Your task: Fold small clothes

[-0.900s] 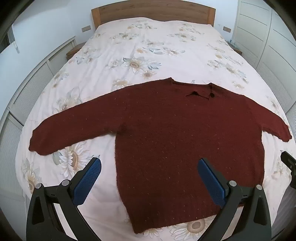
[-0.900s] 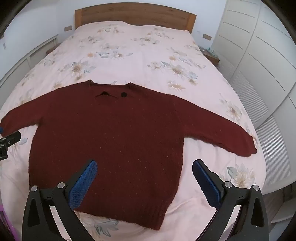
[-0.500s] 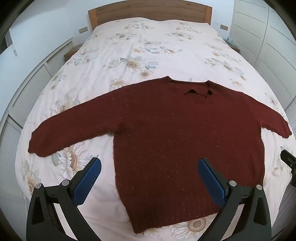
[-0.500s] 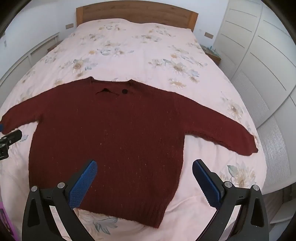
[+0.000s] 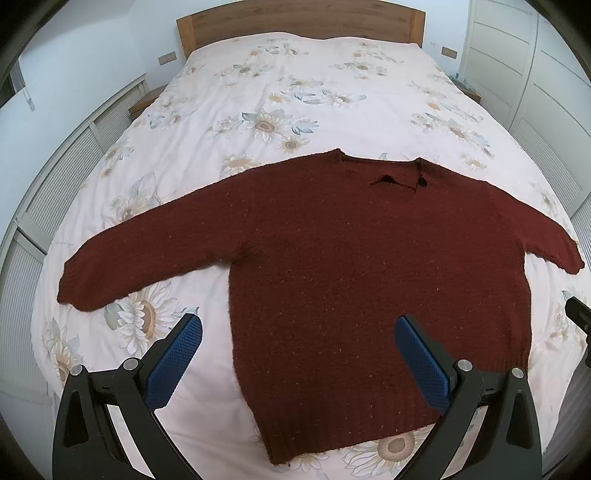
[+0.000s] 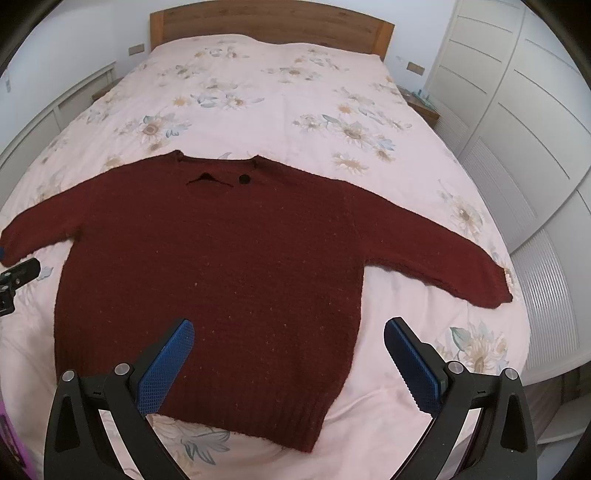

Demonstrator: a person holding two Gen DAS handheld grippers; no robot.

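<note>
A dark red knitted sweater lies flat on the bed, both sleeves spread out sideways and the neckline, with a dark button, toward the headboard. My left gripper hovers above the sweater's lower left side, blue pads wide apart and nothing between them. My right gripper hangs open above the lower right side, empty as well. The left sleeve cuff and the right sleeve cuff rest on the cover.
The bed has a pale floral cover and a wooden headboard. White wardrobe doors stand close on the right, low white cabinets on the left. Small bedside tables sit at both far corners.
Both views have shifted slightly, so the sweater sits a little lower and nearer in the frames. The sweater lies unmoved and both grippers stay wide open.
</note>
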